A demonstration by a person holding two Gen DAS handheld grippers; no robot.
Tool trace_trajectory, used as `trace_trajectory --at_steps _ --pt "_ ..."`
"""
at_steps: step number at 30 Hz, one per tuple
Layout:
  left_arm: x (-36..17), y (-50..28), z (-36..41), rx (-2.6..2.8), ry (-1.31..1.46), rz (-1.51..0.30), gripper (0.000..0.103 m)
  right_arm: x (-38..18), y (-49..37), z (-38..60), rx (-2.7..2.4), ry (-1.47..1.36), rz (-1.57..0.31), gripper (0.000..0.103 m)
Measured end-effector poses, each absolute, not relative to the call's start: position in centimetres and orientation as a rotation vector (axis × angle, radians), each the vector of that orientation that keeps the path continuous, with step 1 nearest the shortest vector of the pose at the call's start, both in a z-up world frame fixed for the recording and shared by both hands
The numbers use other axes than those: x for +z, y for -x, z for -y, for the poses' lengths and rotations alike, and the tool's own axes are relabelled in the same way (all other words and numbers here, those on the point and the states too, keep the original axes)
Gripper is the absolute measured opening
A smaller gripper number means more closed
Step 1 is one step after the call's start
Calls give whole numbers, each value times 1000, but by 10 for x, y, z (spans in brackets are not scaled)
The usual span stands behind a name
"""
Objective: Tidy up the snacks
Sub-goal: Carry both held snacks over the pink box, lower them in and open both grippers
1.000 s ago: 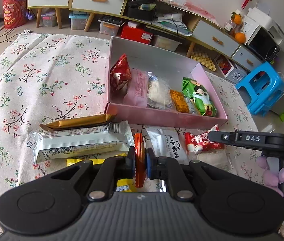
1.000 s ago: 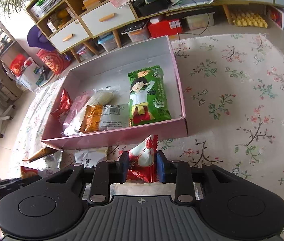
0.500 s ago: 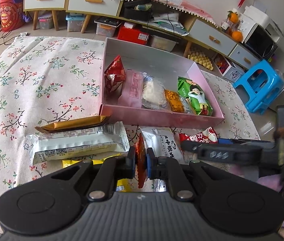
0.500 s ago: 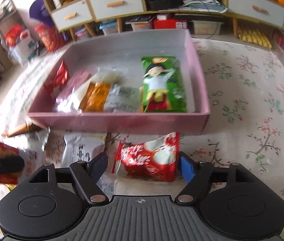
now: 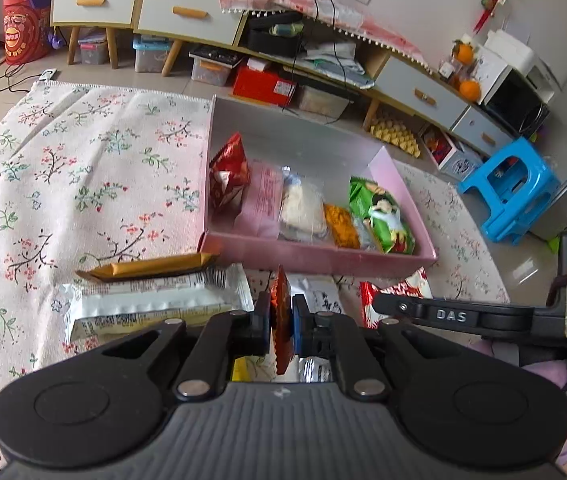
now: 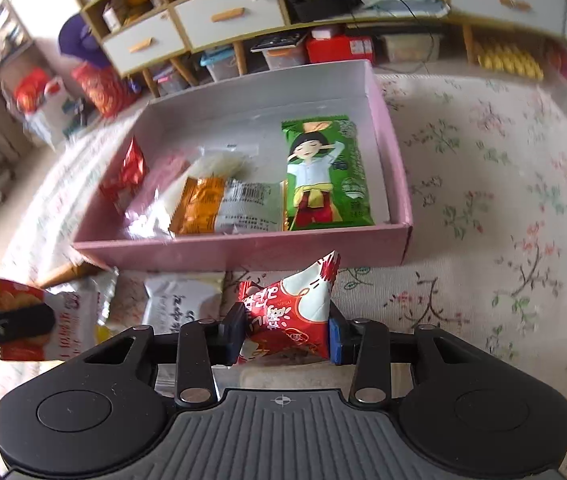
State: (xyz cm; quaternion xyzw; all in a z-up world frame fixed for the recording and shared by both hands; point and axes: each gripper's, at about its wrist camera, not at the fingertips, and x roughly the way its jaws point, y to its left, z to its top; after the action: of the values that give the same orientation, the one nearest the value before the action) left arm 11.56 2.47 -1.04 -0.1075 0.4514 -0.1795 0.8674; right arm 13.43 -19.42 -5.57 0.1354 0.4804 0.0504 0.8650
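A pink box point(image 5: 323, 258) on the floral cloth holds a red pouch point(image 5: 229, 172), a clear packet, an orange packet point(image 6: 199, 204) and a green packet point(image 6: 325, 172). My left gripper point(image 5: 282, 320) is shut on a thin orange-red packet point(image 5: 283, 316) held edge-on in front of the box. My right gripper point(image 6: 285, 330) has its jaws closing, and both pads press a red and white packet point(image 6: 291, 308) just before the box's front wall point(image 6: 243, 248). A gold bar point(image 5: 151, 270), a long white packet point(image 5: 155, 304) and a white printed packet point(image 6: 179, 300) lie loose on the cloth.
The floral cloth point(image 5: 63, 184) stretches wide to the left of the box and on its right too point(image 6: 503, 200). Low cabinets with drawers point(image 5: 187, 12) and storage bins stand behind. A blue stool point(image 5: 511, 188) is at the right. A finger of the right gripper point(image 5: 443, 314) crosses the lower right.
The right jaws were shut on the red and white packet, spread wide around it half a second ago, and now pinch it again, tilted upward. The left gripper kept its hold.
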Motion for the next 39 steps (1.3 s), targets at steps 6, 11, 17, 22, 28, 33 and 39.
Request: trace_trajectory --at_steps 6,11,17,22,28,33,39 --pt "0 -124 -27 -368 272 -903 9 -38 -129 209 106 -405 -1008 39" --pt "7 -137 -25 -366 307 -838 9 -23 -130 214 108 -454 -963 39" --pt "2 -162 -17 -391 397 -764 9 -21 -147 216 82 -503 -904 39" --pt "-6 -178 -10 -401 467 -737 9 -22 -161 216 63 -546 -837 39" --pt "-18 -190 0 -364 469 -712 9 -25 -176 211 54 -545 -773 39" --pt "-25 -194 3 -320 436 -710 9 -31 -182 210 30 -492 -750 41" --pt "-30 -198 -1 -310 449 -713 9 -39 -187 208 19 -492 -755 41"
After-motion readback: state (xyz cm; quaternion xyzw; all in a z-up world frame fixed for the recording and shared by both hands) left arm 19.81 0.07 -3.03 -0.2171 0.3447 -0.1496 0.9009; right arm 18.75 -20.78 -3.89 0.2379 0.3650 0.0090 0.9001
